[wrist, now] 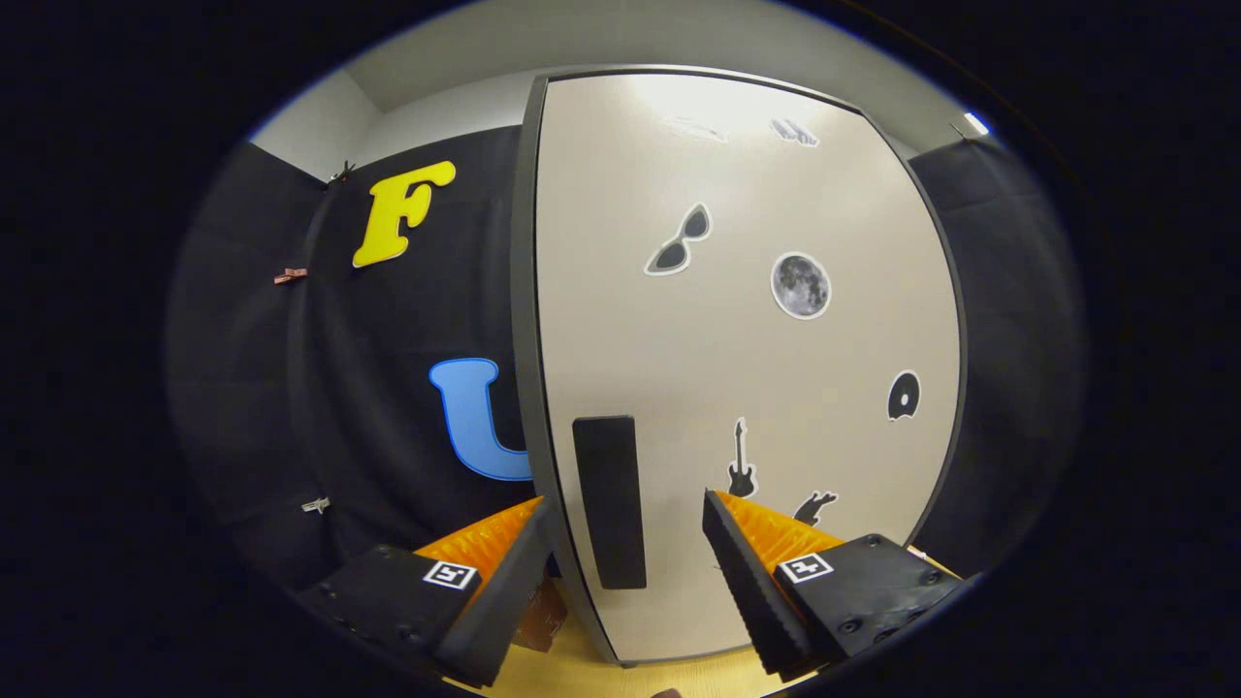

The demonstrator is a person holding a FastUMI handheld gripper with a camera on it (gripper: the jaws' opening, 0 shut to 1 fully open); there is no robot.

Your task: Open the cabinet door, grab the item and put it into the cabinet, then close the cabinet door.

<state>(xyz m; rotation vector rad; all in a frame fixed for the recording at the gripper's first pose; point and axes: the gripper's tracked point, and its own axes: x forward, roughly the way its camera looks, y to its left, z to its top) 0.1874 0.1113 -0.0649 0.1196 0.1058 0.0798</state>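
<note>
Before the cabinet door (747,388), tongs (625,528) spread open around its black handle (611,499), stickers wordless.

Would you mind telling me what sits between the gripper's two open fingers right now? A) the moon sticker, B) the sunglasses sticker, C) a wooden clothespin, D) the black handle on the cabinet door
D: the black handle on the closed cabinet door stands in the gap of the open gripper, just ahead of its fingertips, which do not press on it.
</note>
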